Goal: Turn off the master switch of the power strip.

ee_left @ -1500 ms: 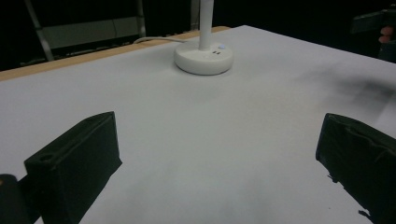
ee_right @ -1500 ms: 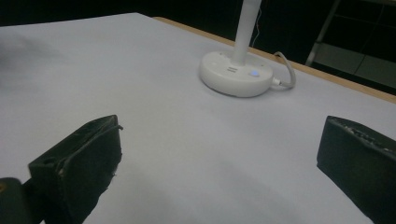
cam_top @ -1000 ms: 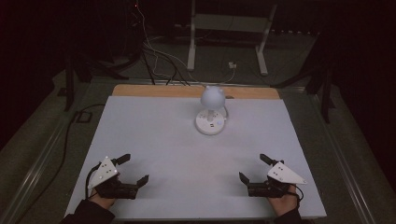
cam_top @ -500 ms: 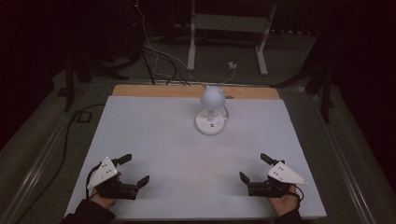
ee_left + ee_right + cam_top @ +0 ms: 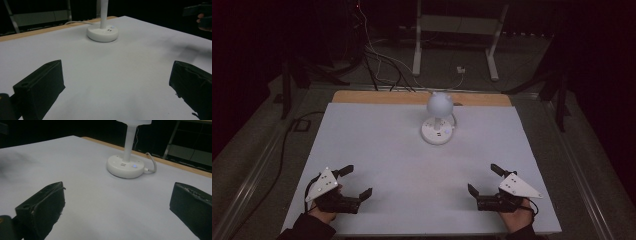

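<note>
A small white desk lamp (image 5: pixel 439 117) with a round head and a disc base stands at the far middle of the white table (image 5: pixel 377 145). Its base (image 5: pixel 102 32) shows two ports, and a small blue light glows on the base (image 5: pixel 125 166) in the right gripper view. My left gripper (image 5: pixel 358 181) rests at the near left of the table, open, nothing between its jaws. My right gripper (image 5: pixel 484 178) rests at the near right, open and empty too. Both point toward the lamp, well short of it.
A white cable (image 5: pixel 152 163) runs from the lamp base toward the table's far wooden edge (image 5: pixel 377 96). Beyond the table stand a metal frame (image 5: pixel 457 35) and loose cables (image 5: pixel 377 65) on a dark floor. My other hand (image 5: pixel 203 21) shows at the upper right of the left gripper view.
The left gripper has shifted slightly; the right gripper and the lamp are as before.
</note>
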